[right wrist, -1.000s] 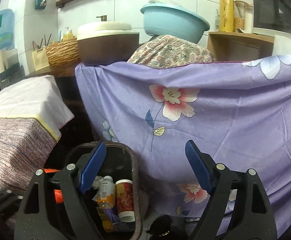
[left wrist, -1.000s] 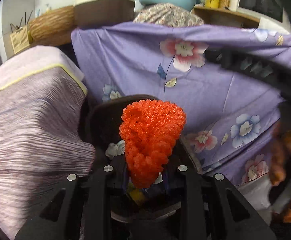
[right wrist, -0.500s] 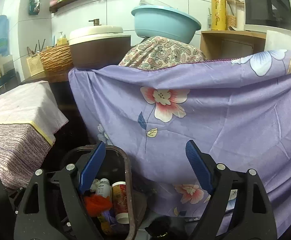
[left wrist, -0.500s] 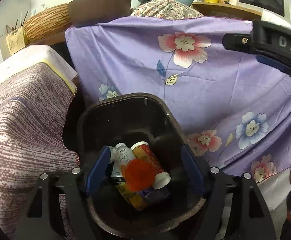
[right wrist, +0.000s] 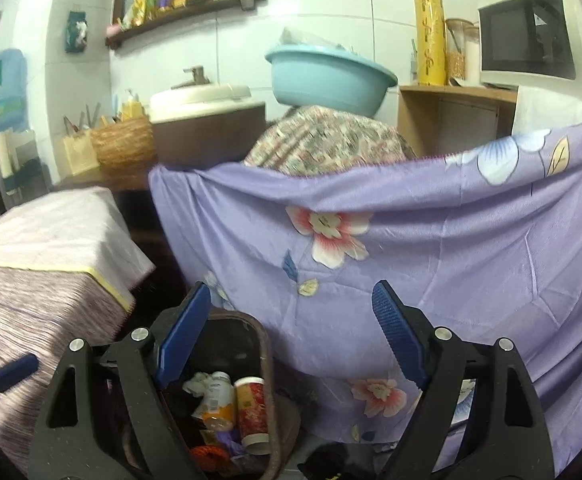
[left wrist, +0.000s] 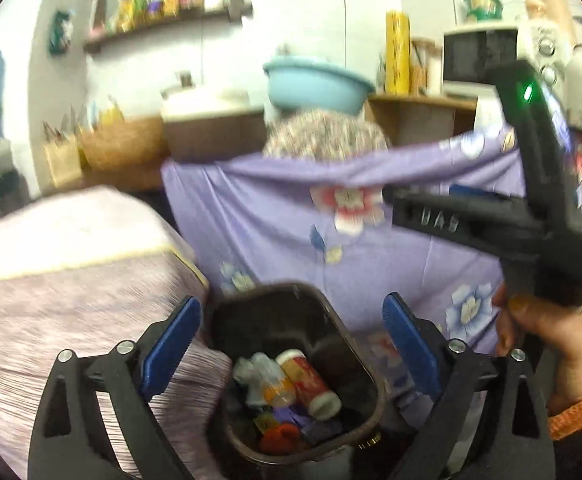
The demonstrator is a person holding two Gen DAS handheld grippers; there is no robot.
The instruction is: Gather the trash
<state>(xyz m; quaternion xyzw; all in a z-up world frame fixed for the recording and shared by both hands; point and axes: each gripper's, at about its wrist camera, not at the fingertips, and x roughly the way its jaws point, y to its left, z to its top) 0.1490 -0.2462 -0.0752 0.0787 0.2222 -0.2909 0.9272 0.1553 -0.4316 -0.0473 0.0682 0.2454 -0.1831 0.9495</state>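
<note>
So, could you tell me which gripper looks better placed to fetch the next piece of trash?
Neither clearly: left gripper and right gripper are both open and empty near the bin, with no loose trash in view.

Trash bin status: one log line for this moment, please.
left gripper: open, empty | right gripper: open, empty | orange sponge: in trash bin | bottles: inside

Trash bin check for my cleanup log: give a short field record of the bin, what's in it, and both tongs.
bin: dark trash bin, open top, beside the purple floral cloth
contents: orange mesh scrap, red-labelled cup, small bottle, wrappers
left tongs: open, empty, above bin
right tongs: open, empty
</note>
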